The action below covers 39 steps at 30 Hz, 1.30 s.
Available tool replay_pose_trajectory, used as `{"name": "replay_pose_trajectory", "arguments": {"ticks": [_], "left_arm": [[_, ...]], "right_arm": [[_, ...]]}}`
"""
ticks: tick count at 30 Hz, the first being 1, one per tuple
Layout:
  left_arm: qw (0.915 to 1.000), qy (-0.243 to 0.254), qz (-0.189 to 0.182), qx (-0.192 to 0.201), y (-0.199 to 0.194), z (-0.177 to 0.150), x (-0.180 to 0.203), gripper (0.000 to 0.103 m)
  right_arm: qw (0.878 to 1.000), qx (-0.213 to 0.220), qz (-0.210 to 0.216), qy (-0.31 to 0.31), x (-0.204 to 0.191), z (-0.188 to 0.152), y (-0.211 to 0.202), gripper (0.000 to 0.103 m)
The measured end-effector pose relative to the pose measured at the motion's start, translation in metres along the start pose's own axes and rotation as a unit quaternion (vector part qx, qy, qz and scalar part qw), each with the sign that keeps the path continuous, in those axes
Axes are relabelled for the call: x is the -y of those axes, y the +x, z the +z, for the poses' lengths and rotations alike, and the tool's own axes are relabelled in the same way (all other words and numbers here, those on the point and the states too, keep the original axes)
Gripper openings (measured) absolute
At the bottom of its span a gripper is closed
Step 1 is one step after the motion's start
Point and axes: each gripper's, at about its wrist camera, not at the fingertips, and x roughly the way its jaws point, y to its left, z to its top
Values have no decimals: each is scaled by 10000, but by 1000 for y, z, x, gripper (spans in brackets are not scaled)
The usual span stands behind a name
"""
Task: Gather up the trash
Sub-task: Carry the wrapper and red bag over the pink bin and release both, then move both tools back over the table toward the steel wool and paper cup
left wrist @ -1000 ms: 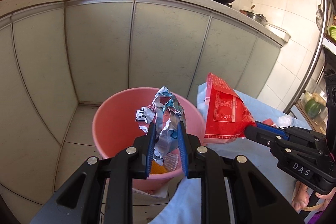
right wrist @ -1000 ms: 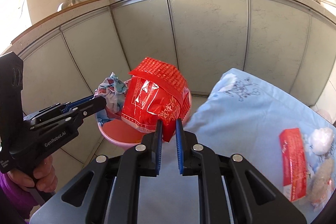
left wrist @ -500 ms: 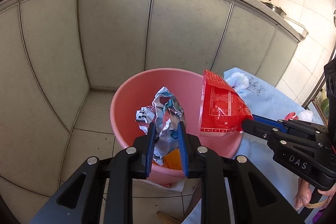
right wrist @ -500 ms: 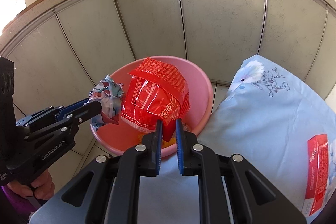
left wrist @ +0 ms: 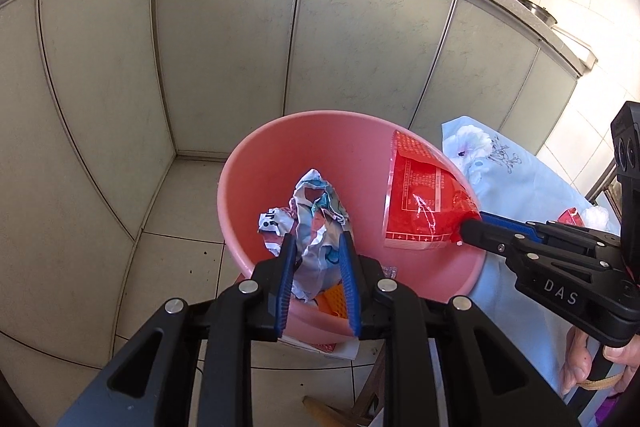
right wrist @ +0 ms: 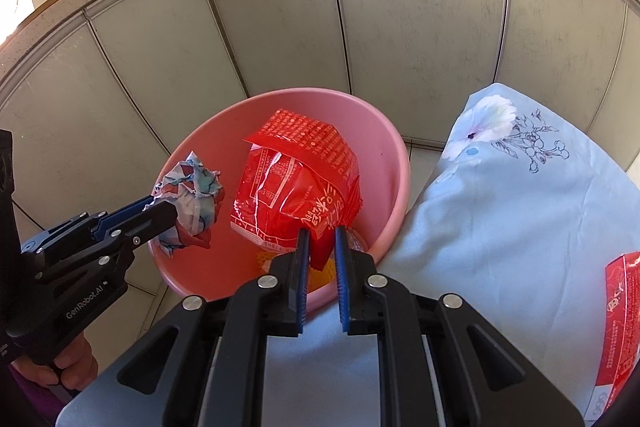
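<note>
Crumpled wrapper (left wrist: 316,223), glossy red packet (right wrist: 296,187), pink basin (left wrist: 280,163)

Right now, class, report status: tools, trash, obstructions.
Left tool opening around crumpled wrapper. Right tool clamps red bag. Both over pink bin. Nothing blocking.

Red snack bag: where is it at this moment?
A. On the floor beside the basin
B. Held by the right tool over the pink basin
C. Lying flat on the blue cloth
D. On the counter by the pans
B: the right tool pinches the red snack bag above the pink basin.
</note>
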Motion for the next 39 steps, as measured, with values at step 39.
{"name": "replay_pose_trajectory", "arguments": {"ticks": [39], "left_arm": [[9988,356,-248,209,-51,6,39,35]], "right_arm": [[9974,650,275,140,13,-25,-88,28]]}}
